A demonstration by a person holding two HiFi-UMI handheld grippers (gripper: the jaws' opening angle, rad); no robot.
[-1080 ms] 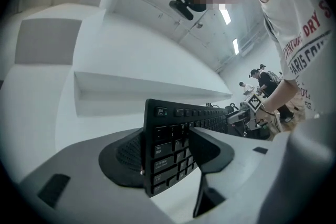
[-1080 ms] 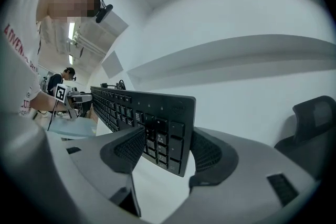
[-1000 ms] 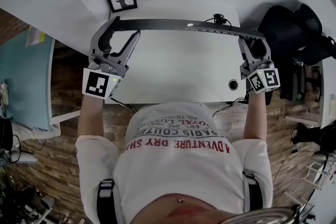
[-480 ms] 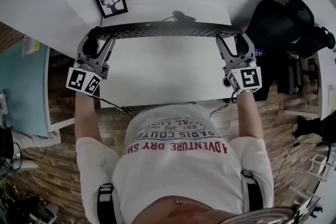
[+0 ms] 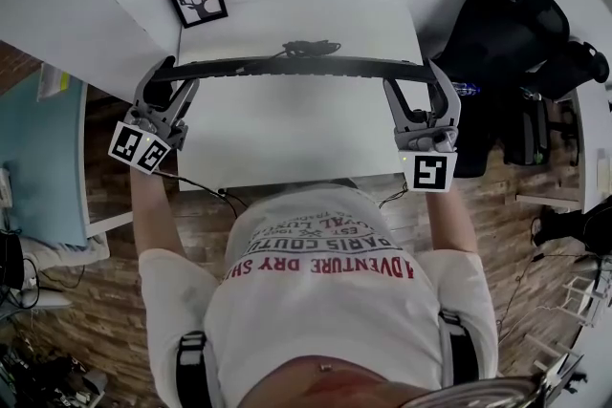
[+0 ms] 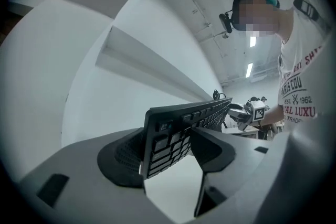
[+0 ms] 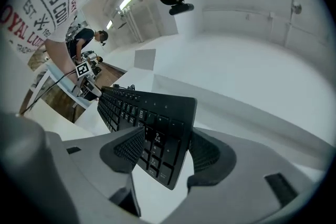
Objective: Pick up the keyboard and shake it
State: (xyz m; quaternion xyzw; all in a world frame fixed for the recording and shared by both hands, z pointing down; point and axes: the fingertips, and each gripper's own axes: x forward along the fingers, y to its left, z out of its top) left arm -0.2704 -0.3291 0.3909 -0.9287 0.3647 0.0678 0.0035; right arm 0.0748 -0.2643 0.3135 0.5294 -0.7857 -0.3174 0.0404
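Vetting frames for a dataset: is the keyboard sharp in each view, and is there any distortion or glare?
Head view: even light, keyboard sharp, room edges bowed by the wide lens. Left gripper view: keys crisp, dark round vignette, ceiling lights bright without flare. Right gripper view: keys crisp, strong fisheye bend, no motion blur.

Both forearms stretch forward, side by side. The left hand-held gripper [image 5: 180,76], its jaws having just opened slightly wider, grips one end of the keyboard [image 5: 296,69]. The right hand-held gripper [image 5: 416,77] clamps the other end.
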